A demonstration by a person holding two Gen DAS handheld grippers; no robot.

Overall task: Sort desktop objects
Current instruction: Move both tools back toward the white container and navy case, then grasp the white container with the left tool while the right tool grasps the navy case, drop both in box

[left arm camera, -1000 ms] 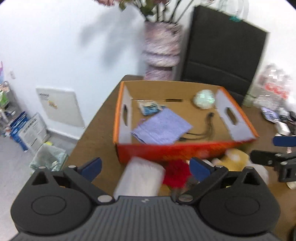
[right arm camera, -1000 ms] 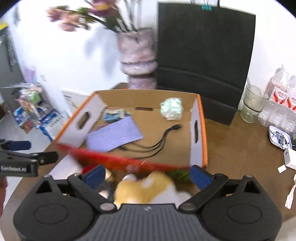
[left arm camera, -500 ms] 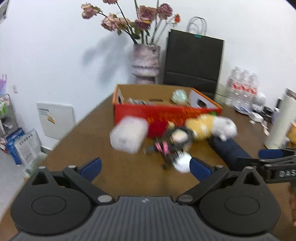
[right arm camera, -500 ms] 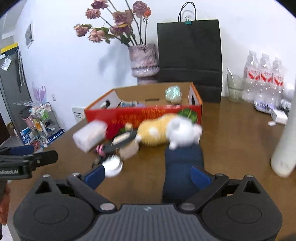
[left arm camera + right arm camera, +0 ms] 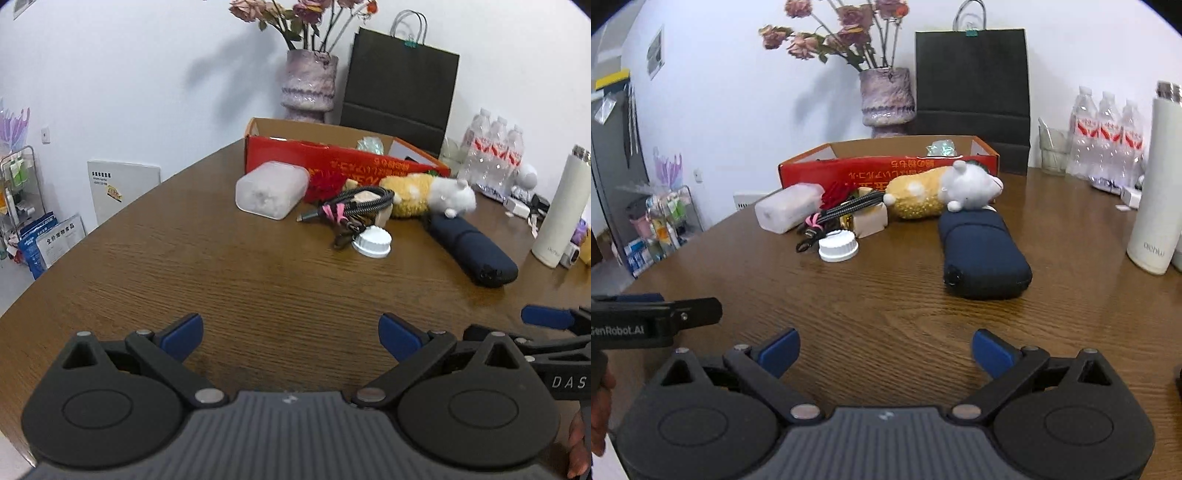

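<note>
I have both grippers low over the near edge of the brown wooden table (image 5: 229, 266). My left gripper (image 5: 290, 334) has its blue pads spread wide apart with nothing between them, and my right gripper (image 5: 885, 350) is just as wide and equally bare. In the right wrist view the left gripper shows at the left edge, beside mine.

Well ahead of both, the things to sort lie in a cluster in front of the red cardboard box (image 5: 343, 166), whose top is open. A translucent plastic container (image 5: 272, 189) sits at the cluster's left, just beside the box. To its right a coiled braided cable (image 5: 356, 202) with a pink tie rests on a small tan block (image 5: 870, 221), with a white ribbed lid (image 5: 372, 240) lying flat just in front. A yellow and white plush toy (image 5: 942, 192) lies on its side against the box, its white head touching the far end of a dark navy pouch (image 5: 982, 251). A red flower-like item (image 5: 325, 182) is tucked between container and cable.

A white bottle (image 5: 1158, 184) stands far right, well apart.
</note>
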